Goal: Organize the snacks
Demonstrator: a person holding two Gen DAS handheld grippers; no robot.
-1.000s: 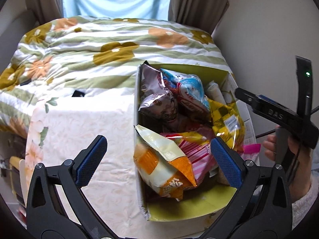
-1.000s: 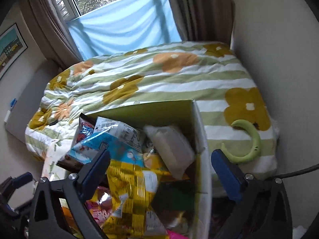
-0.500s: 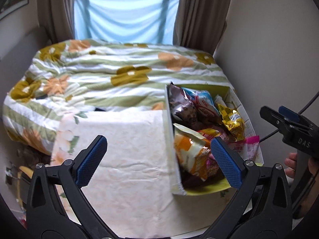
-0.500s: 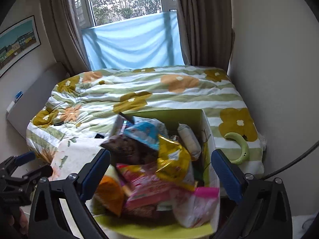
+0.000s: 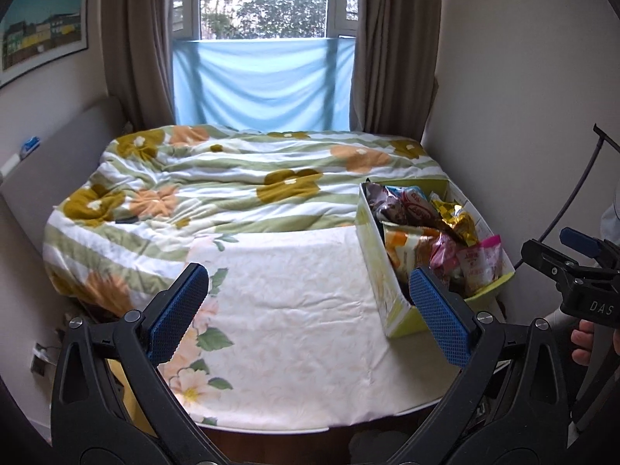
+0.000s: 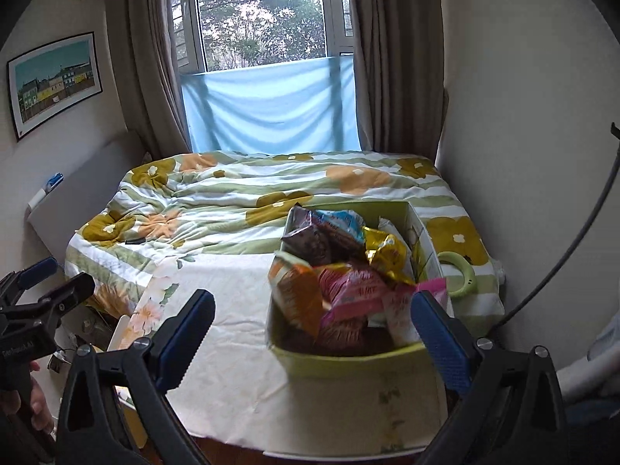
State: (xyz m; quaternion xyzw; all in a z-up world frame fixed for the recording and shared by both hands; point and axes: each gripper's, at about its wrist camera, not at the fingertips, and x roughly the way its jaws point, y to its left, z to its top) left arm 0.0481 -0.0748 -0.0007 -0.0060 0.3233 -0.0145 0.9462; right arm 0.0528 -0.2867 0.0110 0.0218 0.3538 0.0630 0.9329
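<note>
A yellow-green cardboard box (image 5: 378,267) (image 6: 348,360) stands on the right side of a table under a white floral cloth (image 5: 294,302) (image 6: 232,333). It is packed with several snack bags: an orange bag (image 6: 298,294), a pink bag (image 6: 356,294), a gold bag (image 6: 387,252), a dark brown bag (image 6: 310,240). My left gripper (image 5: 306,314) is open and empty, held back above the table's near edge, left of the box. My right gripper (image 6: 314,333) is open and empty, its fingers standing either side of the box's near end, well short of it.
Behind the table lies a bed with a green-striped flowered duvet (image 5: 240,186). A green ring-shaped object (image 6: 463,275) rests on the bed right of the box. A wall (image 5: 515,116) runs close along the right. A window with a blue cloth (image 5: 263,81) is at the back.
Both grippers have pulled back and up from the box, so the whole table and bed now show. Both stay open and empty.
</note>
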